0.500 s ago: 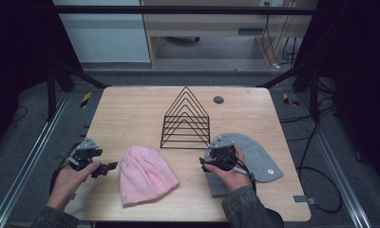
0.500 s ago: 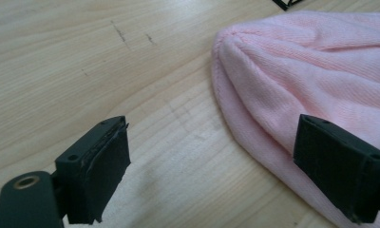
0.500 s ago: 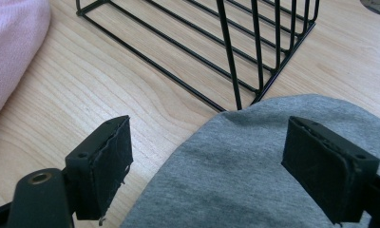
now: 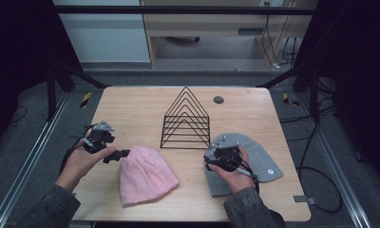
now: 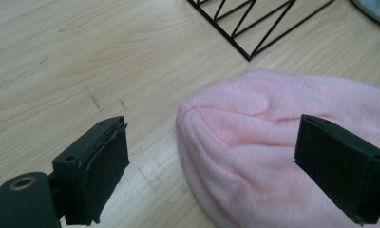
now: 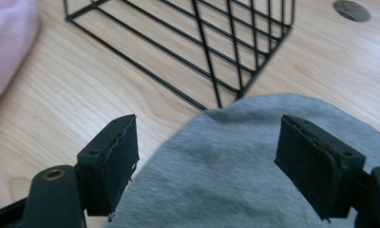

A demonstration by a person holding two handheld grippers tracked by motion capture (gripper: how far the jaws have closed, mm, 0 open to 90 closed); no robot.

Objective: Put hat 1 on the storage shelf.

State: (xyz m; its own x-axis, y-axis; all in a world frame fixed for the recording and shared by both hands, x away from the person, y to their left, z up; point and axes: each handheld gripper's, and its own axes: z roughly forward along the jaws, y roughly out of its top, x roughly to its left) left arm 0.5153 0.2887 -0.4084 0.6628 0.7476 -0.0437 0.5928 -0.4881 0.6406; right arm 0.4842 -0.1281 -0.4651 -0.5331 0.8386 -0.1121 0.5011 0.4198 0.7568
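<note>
At the left of the table (image 4: 145,102), the left gripper (image 4: 123,154) hangs with its jaws wide apart and empty, its tips just at the crown edge of the pink beanie (image 4: 145,175), which lies flat near the front edge. Behind and between the two hats stands the black wire rack (image 4: 185,118), and to its right the right gripper (image 4: 212,156) hovers over the grey beanie (image 4: 261,159), likewise spread and gripping nothing. This looks like the approach before a grasp: next, each gripper must lower onto its hat and close on a fold of fabric.
</note>
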